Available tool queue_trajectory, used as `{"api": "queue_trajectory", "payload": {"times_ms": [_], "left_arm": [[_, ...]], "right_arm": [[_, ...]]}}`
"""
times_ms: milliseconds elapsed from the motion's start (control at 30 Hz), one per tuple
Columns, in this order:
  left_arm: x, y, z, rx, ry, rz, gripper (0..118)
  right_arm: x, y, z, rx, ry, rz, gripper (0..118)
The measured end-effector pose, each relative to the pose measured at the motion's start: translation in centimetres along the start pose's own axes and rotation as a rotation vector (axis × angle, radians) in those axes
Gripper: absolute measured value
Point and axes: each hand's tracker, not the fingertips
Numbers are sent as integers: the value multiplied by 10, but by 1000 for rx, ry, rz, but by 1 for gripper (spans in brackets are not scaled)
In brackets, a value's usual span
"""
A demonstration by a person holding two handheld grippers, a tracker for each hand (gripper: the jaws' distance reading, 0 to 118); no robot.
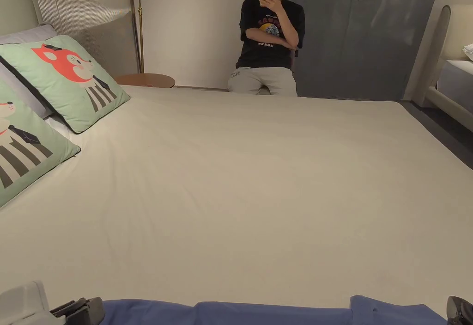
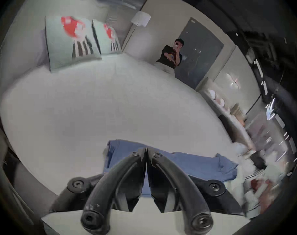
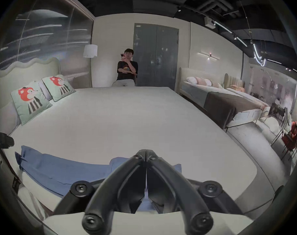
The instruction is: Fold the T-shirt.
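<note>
The blue T-shirt (image 1: pixel 272 313) lies stretched in a long band along the near edge of the bed (image 1: pixel 258 178), closest to the person working; from the right gripper view it runs from far left across to the jaws, with some rumpling at its left end. I take it that it has been drawn out along the edge so it can be laid flat or turned over on itself, though how many layers it already has I cannot tell.

The left gripper (image 2: pixel 146 151) has its jaws brought fully together, tips meeting over the blue cloth. The right gripper (image 3: pixel 145 153) stands the same way, tips meeting above the shirt's right end. Whether either one has fabric pinched between the tips I cannot tell (the cloth passes behind the jaws and the contact itself is hidden). One at each end of the band reads to me as the stance for lifting or carrying both ends at once.

Beyond the shirt the pale sheet runs smooth and bare across most of the mattress, which looks like ample room for a fold away from the edge. Two green pillows (image 1: pixel 69 78) with a red animal print sit at the head of the bed, well apart from the shirt. A person (image 1: pixel 270 39) sits past the far side holding up a phone, with a grey door (image 1: pixel 365 34) behind, and a lamp (image 3: pixel 90 51) stands by the wall. None of this stands in the way.
</note>
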Motion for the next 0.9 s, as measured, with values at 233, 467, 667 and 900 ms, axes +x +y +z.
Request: {"api": "queue_trajectory", "payload": {"times_ms": [233,467,667,900], "left_arm": [[-76,8,-18,-118,-233,282,110],[-119,4,-57,-264,-307,452,110],[-85,0,-80,-311,-419,442,110],[-86,3,-114,-403,-282,272,10]], "right_arm": [[-36,3,6,53,10,9,0],[-64,9,1,48,51,0,0],[-82,14,-1,42,81,11,0],[-95,20,-2,64,100,8,0]]}}
